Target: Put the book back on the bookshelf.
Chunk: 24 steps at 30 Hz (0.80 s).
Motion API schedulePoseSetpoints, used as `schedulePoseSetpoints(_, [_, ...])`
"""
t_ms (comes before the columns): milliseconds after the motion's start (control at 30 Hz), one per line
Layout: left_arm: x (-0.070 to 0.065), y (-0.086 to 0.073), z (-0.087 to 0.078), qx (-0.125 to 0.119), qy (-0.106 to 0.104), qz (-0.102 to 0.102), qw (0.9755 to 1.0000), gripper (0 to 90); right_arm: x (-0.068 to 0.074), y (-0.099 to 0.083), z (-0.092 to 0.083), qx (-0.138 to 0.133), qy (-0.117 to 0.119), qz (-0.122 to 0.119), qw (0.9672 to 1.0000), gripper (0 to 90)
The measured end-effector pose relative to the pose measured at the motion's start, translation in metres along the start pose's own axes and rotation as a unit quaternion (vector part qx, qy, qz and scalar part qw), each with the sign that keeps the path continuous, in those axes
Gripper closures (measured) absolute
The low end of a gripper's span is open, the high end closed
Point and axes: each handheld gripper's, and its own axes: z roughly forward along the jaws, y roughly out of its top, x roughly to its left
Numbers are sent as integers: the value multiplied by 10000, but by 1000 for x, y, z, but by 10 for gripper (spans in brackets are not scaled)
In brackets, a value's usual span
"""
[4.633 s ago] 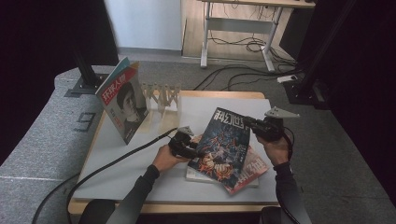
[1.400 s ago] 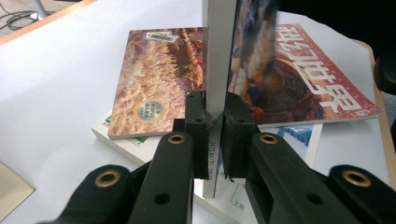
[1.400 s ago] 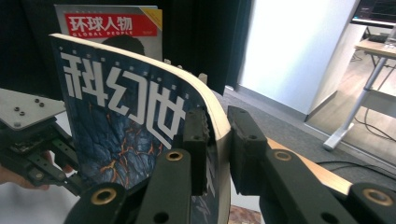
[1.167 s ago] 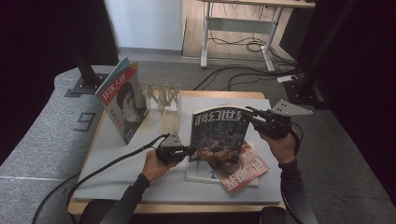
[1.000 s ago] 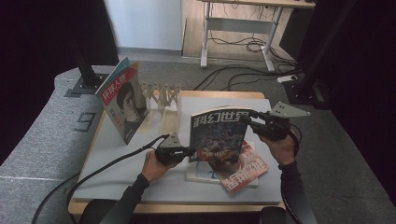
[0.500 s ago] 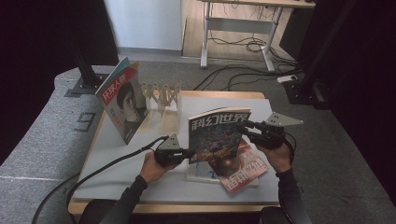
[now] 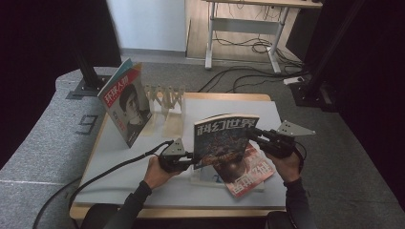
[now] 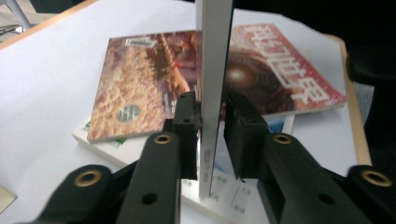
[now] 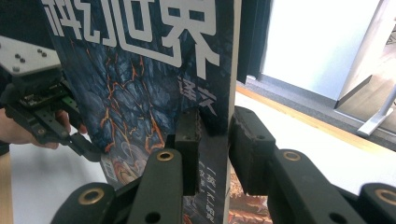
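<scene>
High view puts the dark science-fiction magazine [image 7: 224, 140] upright at the centre of the frame, standing on its lower edge above a small stack of magazines [image 7: 248, 176] lying flat on the white table [image 7: 143, 162], its long axis running top to bottom and its cover facing the camera. The left gripper [image 7: 191, 160] comes in from the left and holds the magazine's lower left edge; the right gripper [image 7: 253, 136] comes in from the right and holds its upper right edge, so each hand has one vertical side. Left gripper view shows the spine [image 8: 212, 93] rising between narrow jaws that have just been easing apart: the left pad touches it, while a thin gap seems to show on the right. Right gripper view shows the cover's edge [image 9: 231, 93] between narrow jaws that have just been closing, both pads pressing it. At the upper left of the high view a wooden slotted rack [image 7: 165, 98] stands with a portrait magazine [image 7: 126, 105] leaning at its end; it lies up and left of the held magazine, nearer the left hand, which I judge matters for carrying it there.
</scene>
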Motion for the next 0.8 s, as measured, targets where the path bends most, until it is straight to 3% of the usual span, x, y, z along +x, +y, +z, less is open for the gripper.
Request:
schedulePoseSetpoints(133, [-1,9,-1,-5,42,65,10000,723,1,-1,-1,-28,-1,21,10000,714])
schedulePoseSetpoints(400, [2,38,-13,-335,4,39,9994,713,1,-5,1,38,-4,49,10000,690])
schedulePoseSetpoints(633, [1,63,-21,-381,75,188,9991,713,1,-10,4,131,-44,60,9999,669])
schedulePoseSetpoints(800, [2,72,-24,-391,50,115,9992,713,1,-16,7,190,-49,91,9998,660])
